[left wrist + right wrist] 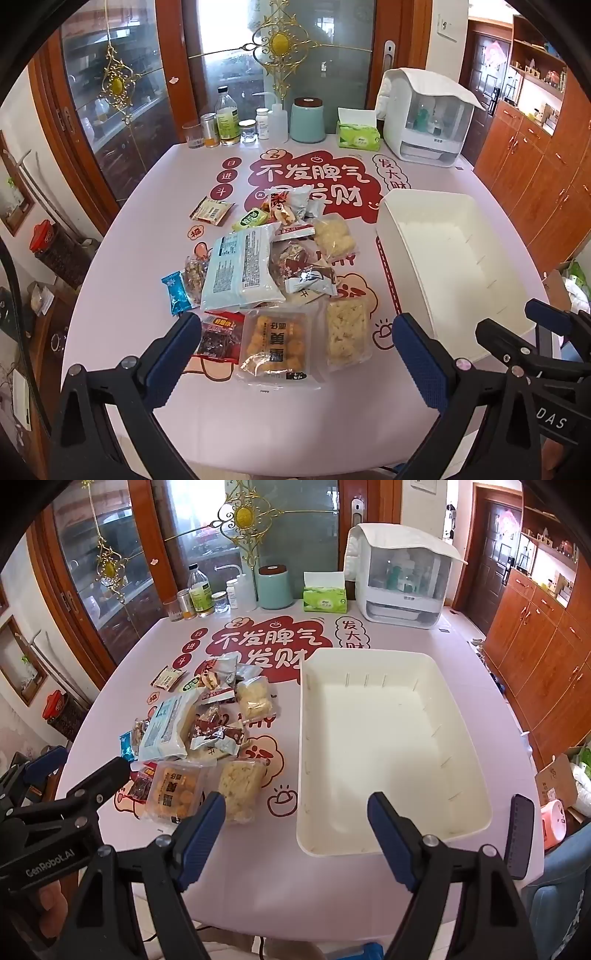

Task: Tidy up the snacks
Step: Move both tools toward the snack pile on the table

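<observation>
A pile of snack packets (266,266) lies on the pink table, left of a white empty bin (443,258). The pile also shows in the right wrist view (199,734), beside the bin (380,746). My left gripper (295,350) is open and empty, held above the near snacks, with a pack of round golden snacks (275,347) between its fingers. My right gripper (295,830) is open and empty, over the bin's near left corner. A large pale blue packet (243,266) lies on top of the pile.
Along the table's far edge stand bottles and jars (229,125), a teal canister (307,120), a green tissue box (358,134) and a white appliance (424,118). Wooden cabinets (546,646) stand to the right.
</observation>
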A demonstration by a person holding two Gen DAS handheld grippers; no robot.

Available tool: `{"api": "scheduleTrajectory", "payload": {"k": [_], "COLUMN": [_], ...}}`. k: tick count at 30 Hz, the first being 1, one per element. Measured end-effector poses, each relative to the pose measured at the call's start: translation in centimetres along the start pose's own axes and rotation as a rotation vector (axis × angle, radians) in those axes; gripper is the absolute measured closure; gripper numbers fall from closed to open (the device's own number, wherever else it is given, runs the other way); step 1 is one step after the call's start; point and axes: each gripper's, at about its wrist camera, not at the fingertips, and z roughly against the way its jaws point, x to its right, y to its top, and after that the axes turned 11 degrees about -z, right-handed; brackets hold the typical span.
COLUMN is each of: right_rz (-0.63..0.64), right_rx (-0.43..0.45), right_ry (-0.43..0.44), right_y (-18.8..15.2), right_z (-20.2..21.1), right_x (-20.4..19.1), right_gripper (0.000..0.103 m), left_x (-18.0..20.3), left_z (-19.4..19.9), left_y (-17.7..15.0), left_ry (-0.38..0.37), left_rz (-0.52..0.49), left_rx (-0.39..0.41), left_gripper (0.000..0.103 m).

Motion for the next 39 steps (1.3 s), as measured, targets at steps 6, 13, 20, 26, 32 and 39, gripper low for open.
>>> {"api": "scheduleTrajectory", "payload": {"k": [6,13,20,26,32,39], "right_rz": [0.002,0.002,0.001,0.014,0.008,0.008], "right_rx": [0.002,0.002,0.000,-0.010,-0.005,-0.001], "right_ry": [-0.005,-0.004,-0.004,-0.012,-0.010,-0.009], "right_y": [-0.1,0.0,0.0,0.2,0.2,0.1], "right_z": [0.0,0.0,0.1,0.3,0.1,-0.1], "right_x": [0.0,0.0,0.0,-0.2,-0.3,-0.4], "right_gripper": [0.023,0.023,0.023,0.023,0.023,0.023], "left_x": [0.0,0.0,0.7,0.6,0.4,0.0], "left_z": [0.1,0.0,0.0,0.1,0.2,-0.1], "left_y": [0.0,-0.2,-0.1,0.0,-0.1,0.0], "left_ry": [0.005,0.009,0.024,0.034,0.037,0.027], "left_rz": [-0.002,-0.019,-0.038,-0.047,-0.059,-0.052], "left_rx": [-0.004,0.004,-0.006,-0.013,-0.008,-0.018], "left_gripper": [0.001,0.001,0.001,0.001,0.001,0.001]}}
